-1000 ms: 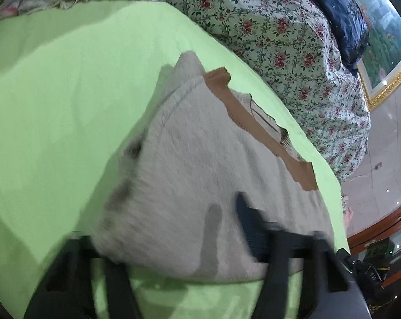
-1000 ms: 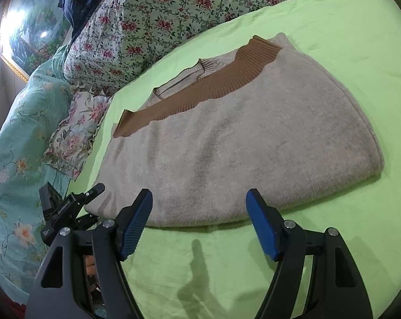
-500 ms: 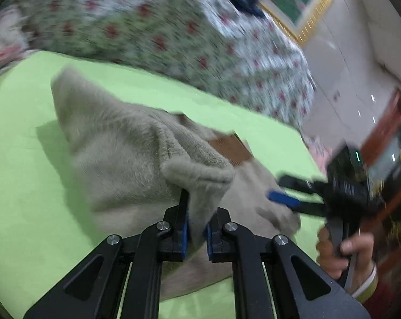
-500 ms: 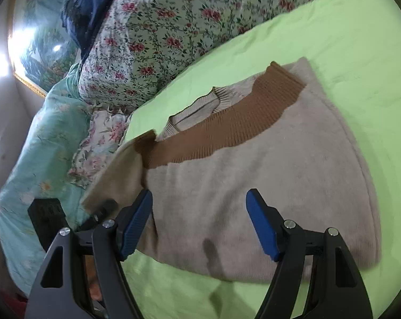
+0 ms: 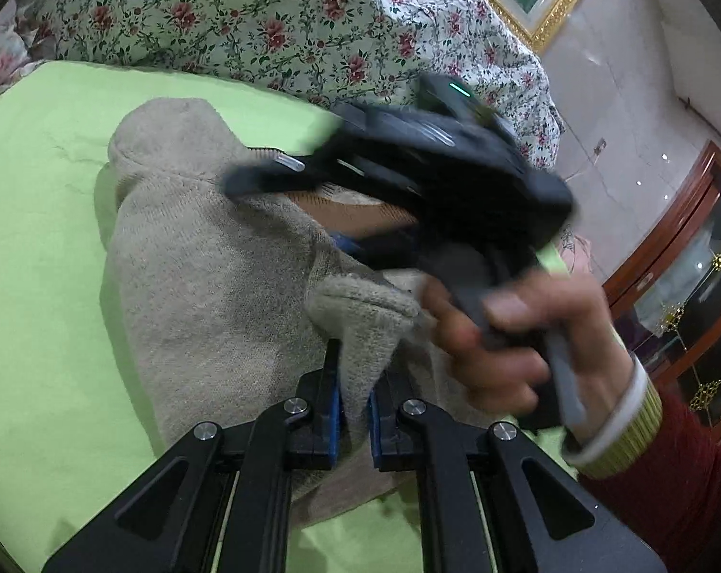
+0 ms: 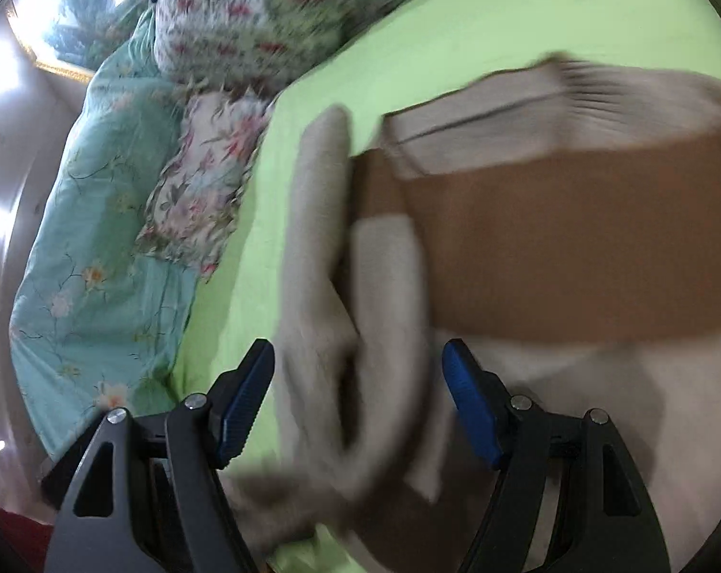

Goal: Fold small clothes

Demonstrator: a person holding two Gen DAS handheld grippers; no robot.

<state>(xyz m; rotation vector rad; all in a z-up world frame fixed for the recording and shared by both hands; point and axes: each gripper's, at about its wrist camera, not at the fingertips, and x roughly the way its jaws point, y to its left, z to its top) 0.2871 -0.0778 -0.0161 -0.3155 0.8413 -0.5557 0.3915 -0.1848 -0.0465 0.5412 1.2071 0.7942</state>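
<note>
Left gripper (image 5: 354, 410) pinching a raised fold of the beige sweater (image 5: 207, 277), right gripper (image 6: 355, 391) spread wide over the sweater's folded edge with cloth between its fingers, brown rib band (image 6: 575, 248) just beyond, sweater lying on green sheet (image 5: 35, 219), floral quilt (image 5: 264, 14) behind

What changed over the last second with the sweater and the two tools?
The left tool closed on a corner of the beige sweater and lifted it inward. The right tool moved in over the brown band, open. The sweater remains on the green sheet.
</note>
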